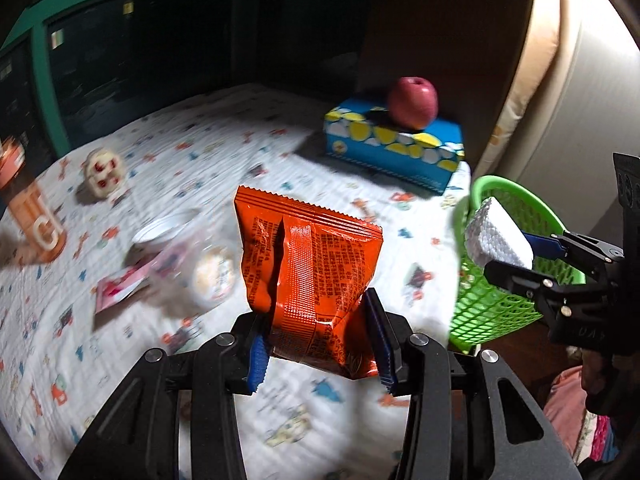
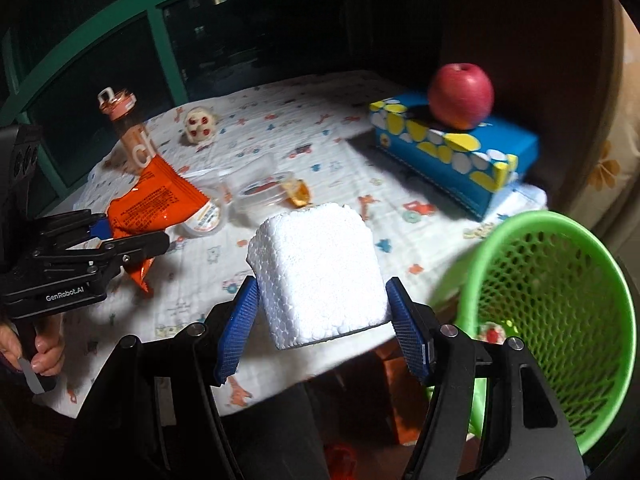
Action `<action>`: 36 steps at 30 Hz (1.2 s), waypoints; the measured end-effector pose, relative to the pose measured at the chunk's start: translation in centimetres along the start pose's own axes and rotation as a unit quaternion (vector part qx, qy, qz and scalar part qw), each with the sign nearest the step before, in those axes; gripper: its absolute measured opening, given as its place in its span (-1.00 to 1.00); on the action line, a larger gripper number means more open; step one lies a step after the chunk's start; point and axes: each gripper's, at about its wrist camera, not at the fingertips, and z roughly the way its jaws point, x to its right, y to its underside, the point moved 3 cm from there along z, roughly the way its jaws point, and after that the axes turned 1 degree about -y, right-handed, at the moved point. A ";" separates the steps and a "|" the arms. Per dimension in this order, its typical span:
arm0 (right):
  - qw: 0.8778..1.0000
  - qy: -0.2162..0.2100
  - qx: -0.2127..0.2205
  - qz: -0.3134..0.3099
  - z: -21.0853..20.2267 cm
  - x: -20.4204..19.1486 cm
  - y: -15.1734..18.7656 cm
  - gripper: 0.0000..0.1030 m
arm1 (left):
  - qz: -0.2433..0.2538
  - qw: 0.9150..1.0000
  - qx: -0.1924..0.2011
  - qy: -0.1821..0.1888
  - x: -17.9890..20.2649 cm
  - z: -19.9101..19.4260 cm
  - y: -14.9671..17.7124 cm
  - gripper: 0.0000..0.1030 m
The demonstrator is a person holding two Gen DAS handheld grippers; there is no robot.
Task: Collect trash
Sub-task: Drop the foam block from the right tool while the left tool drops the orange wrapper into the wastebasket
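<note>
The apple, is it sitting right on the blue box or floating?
Touching. In the right wrist view the apple rests directly on top of the blue box, with no gap beneath it; the left wrist view shows the same.

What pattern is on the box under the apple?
Blue box with yellow and white ovals, clearest in the right wrist view.

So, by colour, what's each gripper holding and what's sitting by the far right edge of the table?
Orange: 1, crinkled foil snack packet in left gripper
White: 1, foam block in right gripper
Red: 1, apple
Blue: 1, cardboard tissue box
Green: 1, mesh plastic basket
Total: 5
</note>
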 end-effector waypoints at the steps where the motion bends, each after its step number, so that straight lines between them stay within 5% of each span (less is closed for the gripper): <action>1: 1.000 0.012 0.003 0.009 -0.5 1.1 0.2 0.26 | 0.006 1.000 0.001 0.005 0.8 0.2 -0.4 -0.19; 11: 0.989 0.115 0.010 0.093 -3.7 11.4 2.7 0.26 | 0.067 0.996 -0.002 0.058 9.4 2.4 -3.5 -0.19; 18: 0.979 0.145 0.007 0.143 -5.1 16.1 5.1 0.40 | 0.112 0.990 -0.014 0.083 15.1 4.3 -4.5 -0.19; 31: 0.968 0.164 0.039 0.187 -8.6 19.2 6.9 0.47 | 0.163 0.979 -0.054 0.107 22.2 8.4 -5.6 -0.12; 36: 0.966 0.161 0.050 0.195 -9.3 19.4 7.0 0.48 | 0.172 0.977 -0.066 0.111 23.9 9.6 -5.2 0.12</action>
